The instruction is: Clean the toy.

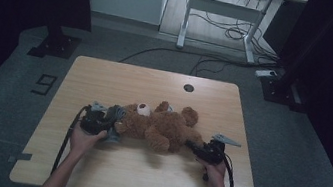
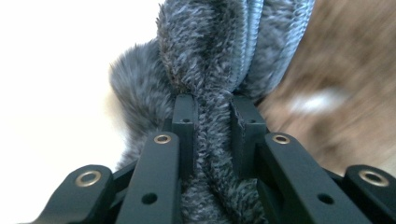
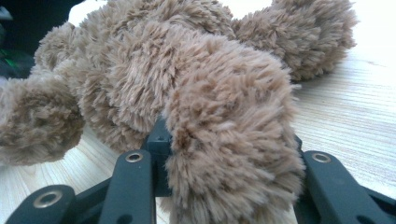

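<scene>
A brown teddy bear (image 1: 159, 125) lies on its back across the middle of the wooden table (image 1: 121, 81), head toward the left. A grey fuzzy garment (image 1: 114, 115) with a ribbed band sits at the bear's head. My left gripper (image 1: 108, 124) is shut on a fold of that grey garment (image 2: 210, 84), the pile squeezed between its black fingers (image 2: 184, 116). My right gripper (image 1: 194, 147) is shut on the bear's leg (image 3: 233, 140) at the right, the plush limb bulging between both jaws.
A round cable hole (image 1: 188, 88) lies near the table's far edge. Beyond the table stand a white desk frame (image 1: 218, 10) with loose cables on the floor and dark stand bases (image 1: 55, 45) at both sides. The near strip of tabletop holds only the person's forearms.
</scene>
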Motion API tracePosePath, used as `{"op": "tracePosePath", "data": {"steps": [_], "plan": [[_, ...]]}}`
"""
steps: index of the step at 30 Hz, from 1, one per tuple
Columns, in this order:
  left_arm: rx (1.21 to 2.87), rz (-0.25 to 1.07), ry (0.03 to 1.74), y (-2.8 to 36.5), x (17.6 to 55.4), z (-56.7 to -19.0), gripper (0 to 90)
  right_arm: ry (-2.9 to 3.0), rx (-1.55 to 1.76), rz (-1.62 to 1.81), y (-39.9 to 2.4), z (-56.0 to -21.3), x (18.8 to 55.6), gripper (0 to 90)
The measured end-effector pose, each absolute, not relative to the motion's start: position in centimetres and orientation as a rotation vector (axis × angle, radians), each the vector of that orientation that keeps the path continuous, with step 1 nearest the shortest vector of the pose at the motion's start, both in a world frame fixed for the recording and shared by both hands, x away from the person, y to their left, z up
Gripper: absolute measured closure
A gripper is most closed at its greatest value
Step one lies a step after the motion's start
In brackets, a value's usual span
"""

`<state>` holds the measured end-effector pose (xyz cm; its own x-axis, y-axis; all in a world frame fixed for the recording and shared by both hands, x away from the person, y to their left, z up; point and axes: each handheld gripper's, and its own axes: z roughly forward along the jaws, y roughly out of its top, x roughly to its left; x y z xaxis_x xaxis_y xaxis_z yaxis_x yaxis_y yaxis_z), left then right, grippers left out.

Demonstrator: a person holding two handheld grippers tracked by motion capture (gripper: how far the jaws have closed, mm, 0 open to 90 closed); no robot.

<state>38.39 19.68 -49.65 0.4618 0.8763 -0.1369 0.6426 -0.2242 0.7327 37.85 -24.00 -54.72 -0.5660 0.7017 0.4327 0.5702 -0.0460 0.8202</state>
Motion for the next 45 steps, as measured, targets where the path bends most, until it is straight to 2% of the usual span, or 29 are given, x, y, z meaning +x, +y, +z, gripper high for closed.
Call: {"op": "tracePosePath", "data": {"steps": [6,11,18,27,29,31,33,34,39,42,43,45], "plan": [[1.949,0.501,1.149,18.1,38.8,-43.9,73.7,2.087,1.392,1.671,-23.9,-54.6,37.9,55.8],[1.968,0.474,1.089,14.5,40.6,-41.6,73.8,2.089,1.384,1.667,-23.9,-54.6,37.8,55.7],[2.036,0.471,1.166,12.2,42.7,-44.1,74.2,2.108,1.350,1.647,-24.1,-54.2,37.7,54.4],[2.010,0.448,1.121,13.6,40.7,-45.5,74.9,2.165,1.324,1.618,-24.0,-53.5,37.4,47.1],[1.999,0.447,1.113,13.8,40.2,-45.8,75.0,2.165,1.299,1.597,-24.1,-52.9,37.2,43.4],[1.993,0.458,1.101,13.9,39.6,-46.2,75.4,2.125,1.292,1.595,-24.2,-52.0,37.0,34.0],[1.994,0.461,1.096,13.9,39.4,-46.3,75.5,2.110,1.296,1.598,-24.4,-51.7,36.9,32.0],[2.002,0.461,1.085,13.9,39.2,-46.4,75.6,2.096,1.287,1.604,-24.6,-50.8,36.9,27.1],[1.996,0.463,1.054,14.2,37.7,-46.8,75.7,2.055,1.280,1.637,-24.8,-48.7,37.2,21.8],[1.988,0.459,1.050,14.4,37.2,-46.9,75.7,2.081,1.275,1.619,-24.1,-48.5,37.6,19.4],[1.989,0.458,1.048,14.4,37.1,-47.0,75.7,2.140,1.251,1.602,-23.1,-48.7,38.2,14.7],[1.986,0.452,1.045,14.6,36.8,-47.1,75.6,2.162,1.249,1.589,-22.6,-48.9,38.6,14.2]]}}
